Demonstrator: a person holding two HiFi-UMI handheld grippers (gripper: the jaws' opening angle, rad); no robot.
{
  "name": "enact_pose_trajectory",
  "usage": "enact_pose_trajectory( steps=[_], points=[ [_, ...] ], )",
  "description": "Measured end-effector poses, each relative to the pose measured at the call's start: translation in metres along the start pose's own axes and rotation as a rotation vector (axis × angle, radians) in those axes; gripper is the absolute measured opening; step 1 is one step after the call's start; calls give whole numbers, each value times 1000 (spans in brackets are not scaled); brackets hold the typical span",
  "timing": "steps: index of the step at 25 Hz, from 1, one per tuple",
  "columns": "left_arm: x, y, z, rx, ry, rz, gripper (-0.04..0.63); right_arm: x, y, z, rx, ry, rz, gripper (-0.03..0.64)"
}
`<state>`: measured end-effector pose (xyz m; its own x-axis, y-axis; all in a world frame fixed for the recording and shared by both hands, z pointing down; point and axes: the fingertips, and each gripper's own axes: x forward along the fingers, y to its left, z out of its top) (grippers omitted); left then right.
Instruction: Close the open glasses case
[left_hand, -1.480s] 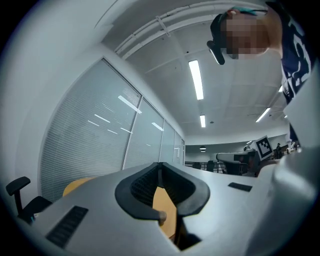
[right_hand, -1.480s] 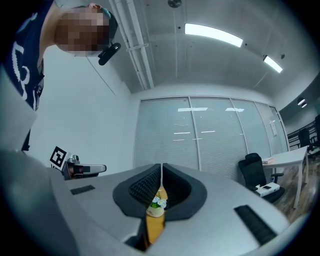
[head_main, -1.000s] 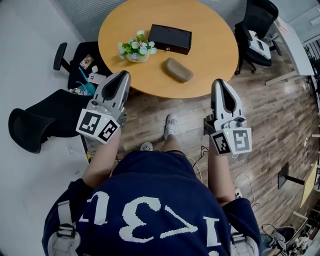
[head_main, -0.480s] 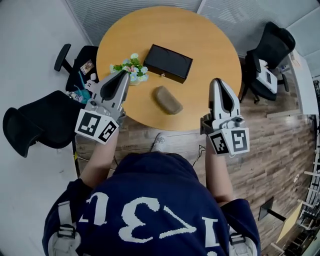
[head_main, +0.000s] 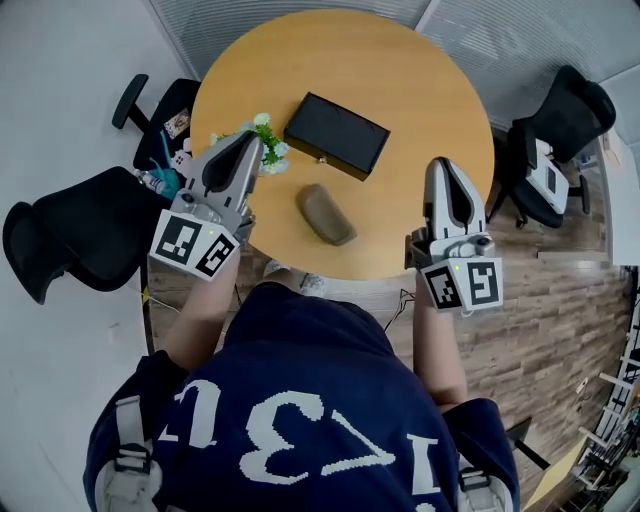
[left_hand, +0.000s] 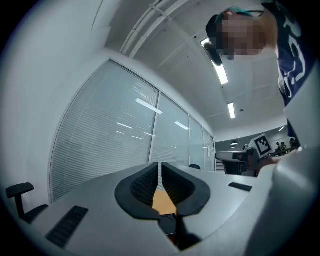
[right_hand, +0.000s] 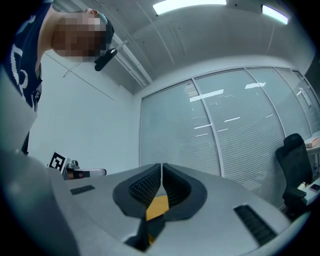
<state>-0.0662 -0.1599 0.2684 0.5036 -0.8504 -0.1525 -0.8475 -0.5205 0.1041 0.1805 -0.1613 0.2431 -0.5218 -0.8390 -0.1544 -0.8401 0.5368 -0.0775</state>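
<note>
Jaws of the left gripper (head_main: 252, 140) are pressed together with nothing between them; the left gripper view (left_hand: 160, 167) shows the ribbed pads meeting, with only a sliver of orange tabletop below. The right gripper (head_main: 443, 165) is pressed together too and empty, its pads meeting in the right gripper view (right_hand: 161, 167).

In the head view both grippers hang over the near part of the round wooden table (head_main: 420, 90), the left at the table's 8 o'clock and the right at its 4 o'clock. The grey-brown glasses case (head_main: 325, 214) lies between them near the table's 6 o'clock edge, its long axis slanting from 10 to 4 o'clock. It sits at about 4 o'clock from the left gripper's tips and about 8 o'clock from the right gripper's tips, apart from both; neither touches it. Whether its lid is up or down I cannot tell from here.

A flat black box (head_main: 337, 135) rests at the case's 12 o'clock, apart from it. A small pot of flowers (head_main: 268, 150) stands at the box's 9 o'clock, partly covered by the left gripper. Black office chairs (head_main: 70, 240) stand on the floor around the table.
</note>
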Motion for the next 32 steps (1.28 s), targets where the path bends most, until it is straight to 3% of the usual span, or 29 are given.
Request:
enact_pose_trajectory(
  steps=[13,18,26,27,31,32],
  points=[
    [25,13,-12,-35,34,-78,32,20,-1,-15,24,57,-41,34],
    [21,15,-32,-70,63,-98,32,18,9,-62,55,171,-21,35],
    [14,22,-73,-104,112,-102,32,-7,11,-181,120,419,-13,35],
    [12,21,-77,-113,119,-105,32,-10,14,-199,156,457,3,43],
    [9,13,-94,-133,155,-134,32,-26,35,-272,404,623,100,228],
    [8,12,-97,-139,164,-140,32,-30,39,-290,455,661,114,242]
  ],
)
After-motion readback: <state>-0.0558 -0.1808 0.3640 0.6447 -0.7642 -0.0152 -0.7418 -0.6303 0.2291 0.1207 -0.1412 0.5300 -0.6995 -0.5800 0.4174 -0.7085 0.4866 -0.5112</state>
